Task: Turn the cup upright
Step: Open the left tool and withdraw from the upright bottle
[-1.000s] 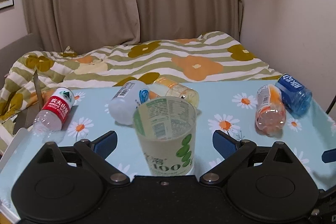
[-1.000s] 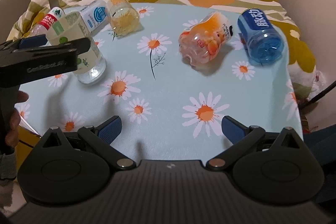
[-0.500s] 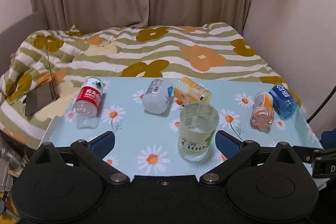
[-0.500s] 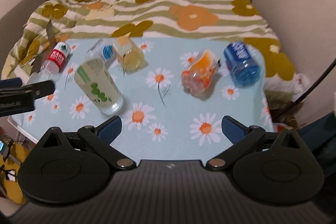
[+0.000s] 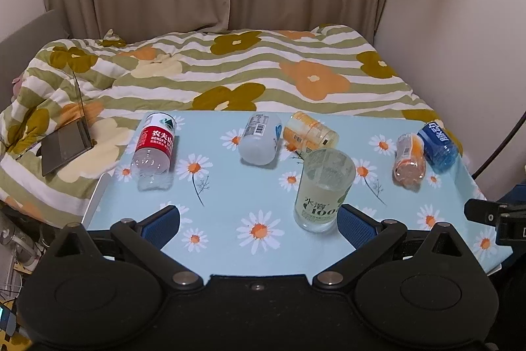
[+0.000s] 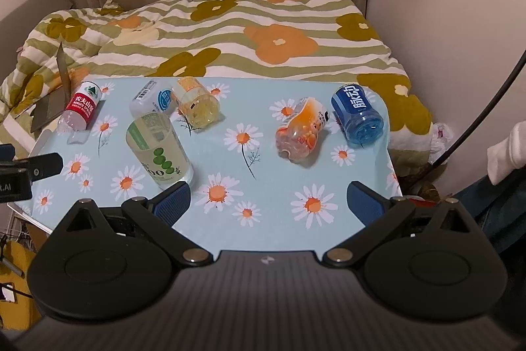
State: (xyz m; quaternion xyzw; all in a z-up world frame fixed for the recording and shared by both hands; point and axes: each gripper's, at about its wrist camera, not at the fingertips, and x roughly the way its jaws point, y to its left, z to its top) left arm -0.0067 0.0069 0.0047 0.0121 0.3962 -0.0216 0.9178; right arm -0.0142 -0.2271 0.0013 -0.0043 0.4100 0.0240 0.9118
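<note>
Here the cup (image 5: pixel 323 189) stood upright on the daisy-print table (image 5: pixel 230 206), mouth up, toward the near edge and right of the middle as the left wrist camera saw it. The left gripper (image 5: pixel 259 221) was spread wide and held nothing; the cup sat just ahead of its right finger (image 5: pixel 356 224), close beside the blue pad, though contact could not be told, and well apart from the left finger (image 5: pixel 161 221). The right gripper (image 6: pixel 269 199) was likewise spread and empty, with the cup (image 6: pixel 159 150) just beyond its left finger (image 6: pixel 172 198) and far from the other finger (image 6: pixel 365 198). Behind the cup, near the far edge, a white bottle (image 5: pixel 261 138) and a yellow bottle (image 5: pixel 309 134) lay on their sides, touching each other. A red-labelled water bottle (image 5: pixel 154 148) lay near the far left corner. Toward the far right corner an orange bottle (image 5: pixel 409 160) and a blue bottle (image 5: pixel 437 145) lay side by side. A flowered quilt (image 5: pixel 230 71) covered the bed past the table's far edge.
</note>
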